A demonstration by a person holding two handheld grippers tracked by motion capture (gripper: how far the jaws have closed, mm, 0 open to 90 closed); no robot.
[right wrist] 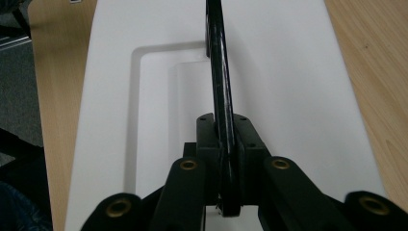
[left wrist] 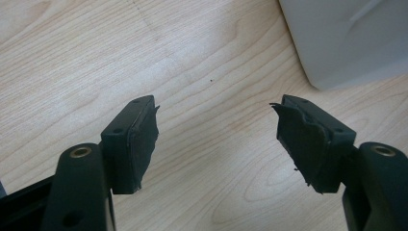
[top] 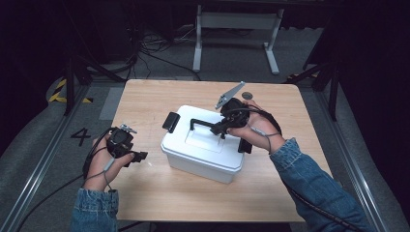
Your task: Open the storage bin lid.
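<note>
A "4" [top: 80, 136] is marked on the floor left of the bench [top: 145, 193]. The right claw [top: 221, 129] clamps the black handle [right wrist: 219, 72] atop the white box [top: 203, 154] mid-bench. The left claw [left wrist: 216, 139] gapes empty over bare wood, box just beside.

A light wooden table [top: 145, 193] with rounded corners stands on a grey carpeted floor [top: 38, 145]. Metal rails [top: 36, 176] run along the floor past the table's left and right edges. A black numeral 4 [top: 80, 136] is marked on the floor off the left edge, with yellow-and-black hazard tape [top: 59, 92] farther back. Beyond the far edge stand a white desk frame [top: 237, 29] and tangled black cables [top: 150, 46]. The surroundings are dark.
</note>
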